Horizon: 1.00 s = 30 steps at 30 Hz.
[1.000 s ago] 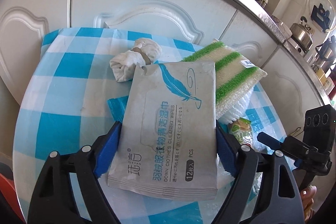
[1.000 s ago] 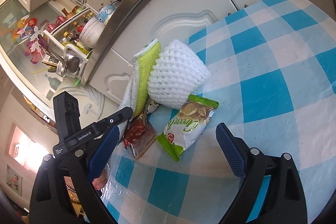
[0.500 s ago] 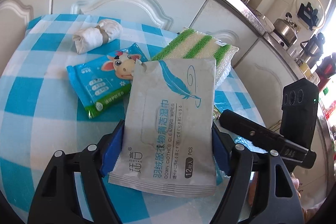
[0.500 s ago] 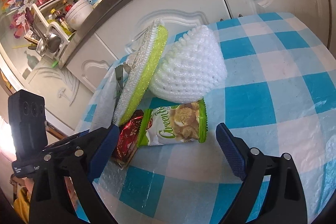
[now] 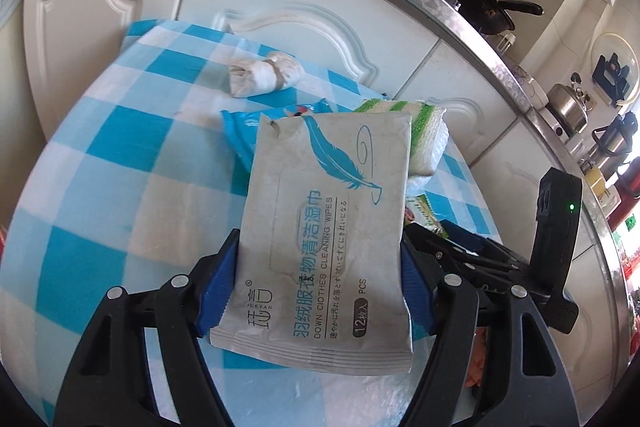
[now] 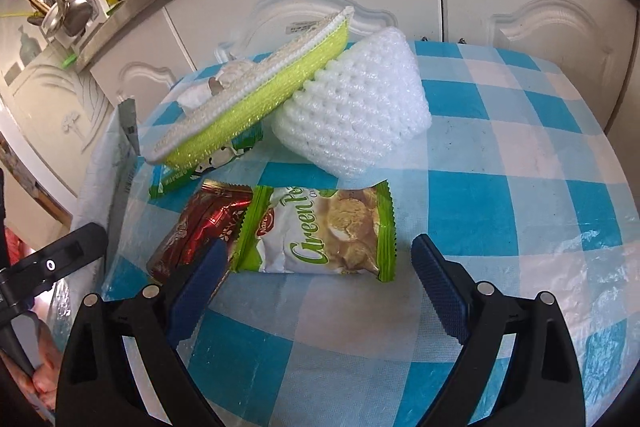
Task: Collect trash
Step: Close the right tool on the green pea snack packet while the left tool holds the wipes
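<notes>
Left tool (image 5: pixel 320 291), angled down, closing on wipes pack (image 5: pixel 326 227); right tool (image 6: pixel 320 291) spread.

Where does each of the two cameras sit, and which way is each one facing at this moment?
Left wrist: sits on the left gripper, looks down along its fingers at the wipes pack they are closing on; the right gripper shows alongside.
Right wrist: sits on the right gripper, looks down at the green snack packet lying between its open fingers; part of the left gripper and a hand show at the edge.
Shared: checked tablecloth, striped sponge, white cabinets.
</notes>
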Available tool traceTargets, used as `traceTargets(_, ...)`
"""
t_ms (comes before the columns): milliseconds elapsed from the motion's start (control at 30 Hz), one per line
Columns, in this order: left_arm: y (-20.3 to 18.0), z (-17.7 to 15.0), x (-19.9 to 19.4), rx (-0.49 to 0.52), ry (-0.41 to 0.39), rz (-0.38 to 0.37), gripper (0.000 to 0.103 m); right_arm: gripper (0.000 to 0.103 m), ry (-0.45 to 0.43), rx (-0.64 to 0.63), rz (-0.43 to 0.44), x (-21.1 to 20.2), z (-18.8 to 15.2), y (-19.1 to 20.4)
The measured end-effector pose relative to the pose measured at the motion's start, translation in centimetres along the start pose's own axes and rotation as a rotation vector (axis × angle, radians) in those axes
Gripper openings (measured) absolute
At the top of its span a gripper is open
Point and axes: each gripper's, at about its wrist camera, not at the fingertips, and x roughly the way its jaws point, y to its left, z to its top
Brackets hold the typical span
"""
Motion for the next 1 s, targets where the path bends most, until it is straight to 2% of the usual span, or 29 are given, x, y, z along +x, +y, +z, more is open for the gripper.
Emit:
traceTargets(133, 0.6, -0.6, -0.8, -0.004, -0.006, 0.011, 0.072, 0.077, 0.001, -0.023, -0.07, 0.3, 0.0, 0.3)
traceTargets(167, 0.8, -0.7, -0.9, -0.004, -0.007, 0.013, 0.072, 0.077, 0.003, -0.029, -0.08, 0.3, 0.0, 0.4)
traceTargets(400, 1.4, -1.6, -1.6, 0.014, -0.018, 0.037, 0.072, 0.06, 0.0, -0.041, -0.106, 0.4, -0.1, 0.7)
traceTargets(700, 2.4, -2.2, -3.2, -0.008, -0.04, 0.04, 0.073, 0.046, -0.026, -0.01, -0.074, -0.4, -0.2, 0.0)
traceTargets(833, 3.0, -2.6, -4.2, -0.021, -0.053, 0.049, 0.073, 0.044, -0.037, 0.007, -0.052, -0.9, -0.5, -0.3)
traceTargets(1000, 3.6, -3.3, -5.2, -0.034, -0.058, 0.052, 0.073, 0.043, -0.057, 0.054, 0.023, -1.7, -0.9, -1.1)
